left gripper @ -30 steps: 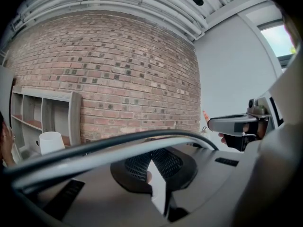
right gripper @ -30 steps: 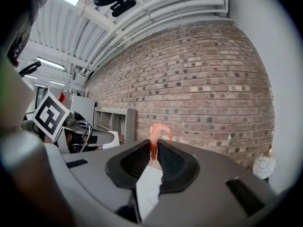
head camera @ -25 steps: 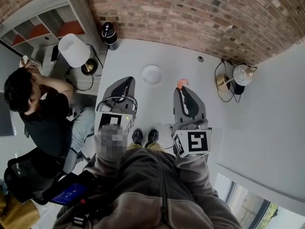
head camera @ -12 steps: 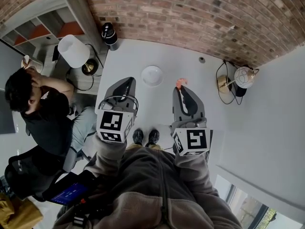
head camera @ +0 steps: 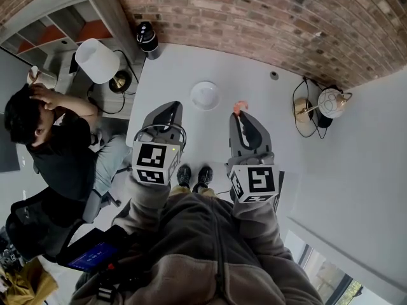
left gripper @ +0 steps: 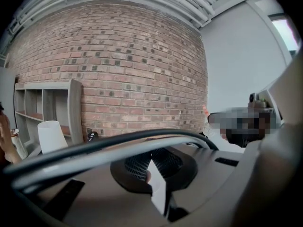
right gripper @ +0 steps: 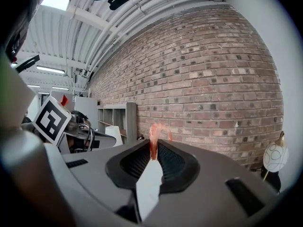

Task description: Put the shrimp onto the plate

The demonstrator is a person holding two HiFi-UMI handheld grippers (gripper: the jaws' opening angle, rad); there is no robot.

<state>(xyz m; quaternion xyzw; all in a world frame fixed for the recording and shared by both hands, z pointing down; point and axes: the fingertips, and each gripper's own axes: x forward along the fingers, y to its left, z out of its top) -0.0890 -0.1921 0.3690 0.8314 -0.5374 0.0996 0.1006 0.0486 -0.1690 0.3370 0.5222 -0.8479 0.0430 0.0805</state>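
An orange-pink shrimp (head camera: 239, 107) sticks out from the tip of my right gripper (head camera: 240, 114), whose jaws are shut on it above the white table. In the right gripper view the shrimp (right gripper: 155, 138) curls up from between the closed jaws. A small round white plate (head camera: 205, 96) lies on the table (head camera: 184, 75), to the left of the shrimp and a little farther away. My left gripper (head camera: 169, 108) hovers to the lower left of the plate, shut with nothing in it; in its own view (left gripper: 150, 171) the jaws meet.
A black cylinder (head camera: 147, 38) stands at the table's far left corner. A globe lamp (head camera: 330, 100) with a brass base and cable sits at the right. A white-shaded lamp (head camera: 96, 60), grey shelves and a seated person (head camera: 48, 138) are on the left. Brick wall behind.
Both grippers have shifted slightly toward the far side of the table, the right one still holding the shrimp. The seated person has moved a hand to the head.
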